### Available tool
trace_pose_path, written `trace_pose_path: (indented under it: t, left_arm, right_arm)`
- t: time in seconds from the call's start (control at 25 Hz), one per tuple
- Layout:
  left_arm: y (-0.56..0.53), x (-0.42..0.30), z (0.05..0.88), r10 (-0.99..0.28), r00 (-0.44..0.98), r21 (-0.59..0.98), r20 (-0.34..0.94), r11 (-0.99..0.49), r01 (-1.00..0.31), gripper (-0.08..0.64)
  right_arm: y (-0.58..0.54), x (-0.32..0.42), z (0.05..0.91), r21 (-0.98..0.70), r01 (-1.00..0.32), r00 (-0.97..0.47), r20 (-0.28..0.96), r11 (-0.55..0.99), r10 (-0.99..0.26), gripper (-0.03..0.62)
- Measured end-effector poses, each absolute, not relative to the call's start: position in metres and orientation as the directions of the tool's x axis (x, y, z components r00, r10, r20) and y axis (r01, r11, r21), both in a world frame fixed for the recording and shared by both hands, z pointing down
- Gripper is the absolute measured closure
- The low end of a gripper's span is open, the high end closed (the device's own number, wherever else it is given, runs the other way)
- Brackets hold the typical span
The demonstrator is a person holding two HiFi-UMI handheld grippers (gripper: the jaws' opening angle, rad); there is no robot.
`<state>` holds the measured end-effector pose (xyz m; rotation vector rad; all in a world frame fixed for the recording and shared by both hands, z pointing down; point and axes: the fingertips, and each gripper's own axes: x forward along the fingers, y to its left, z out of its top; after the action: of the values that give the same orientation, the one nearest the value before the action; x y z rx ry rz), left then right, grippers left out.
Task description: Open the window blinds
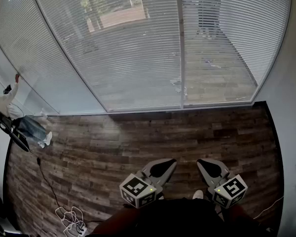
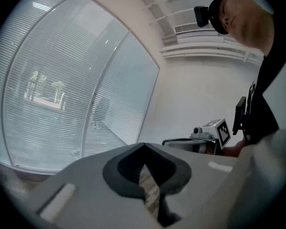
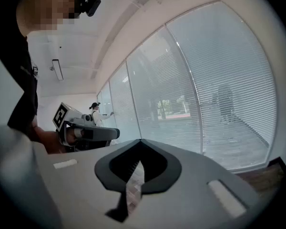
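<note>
White slatted window blinds [image 1: 133, 48] hang lowered over the glass wall ahead, with trees and pavement showing dimly through the slats. They also fill the left gripper view [image 2: 62, 94] and the right gripper view [image 3: 214, 80]. My left gripper [image 1: 172, 161] and right gripper [image 1: 199, 161] are held low and side by side over the wooden floor, well short of the blinds. Both stand shut with nothing between the jaws, and their tips [image 2: 144, 146] [image 3: 139, 142] meet. No cord or wand for the blinds can be made out.
A vertical window post [image 1: 180, 48] divides the panes. A person [image 1: 10, 105] stands at the glass far left. A white cable bundle [image 1: 69, 217] lies on the floor [image 1: 138, 142] at lower left. A plain wall [image 1: 291, 132] closes off the right side.
</note>
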<state>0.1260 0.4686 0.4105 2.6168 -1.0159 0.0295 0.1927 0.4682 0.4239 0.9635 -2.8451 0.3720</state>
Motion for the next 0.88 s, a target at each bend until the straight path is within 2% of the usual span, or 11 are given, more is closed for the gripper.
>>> trace_pose_path:
  t: [0.44,0.68,0.88]
  left_arm:
    - [0.4754,0.1226,0.4155,-0.641,0.751,0.284,0.155,-0.7,-0.656,0.56]
    - [0.4775,0.1243,0.4171,-0.637,0.755,0.294,0.156,-0.7,-0.651,0.56]
    - [0.477,0.1218,0.4171,-0.64,0.752,0.287,0.154,-0.7,-0.654,0.56]
  right_arm:
    - [0.4735,0.1882,0.4198,-0.217,-0.618,-0.786,0.182,0.756,-0.591,0.569]
    - [0.4747,0.1869,0.4177,-0.267,-0.591,-0.804,0.13,0.761,-0.58,0.565]
    - [0.4709,0.1879,0.4195,-0.276,-0.618,-0.785,0.155,0.737,-0.6,0.566]
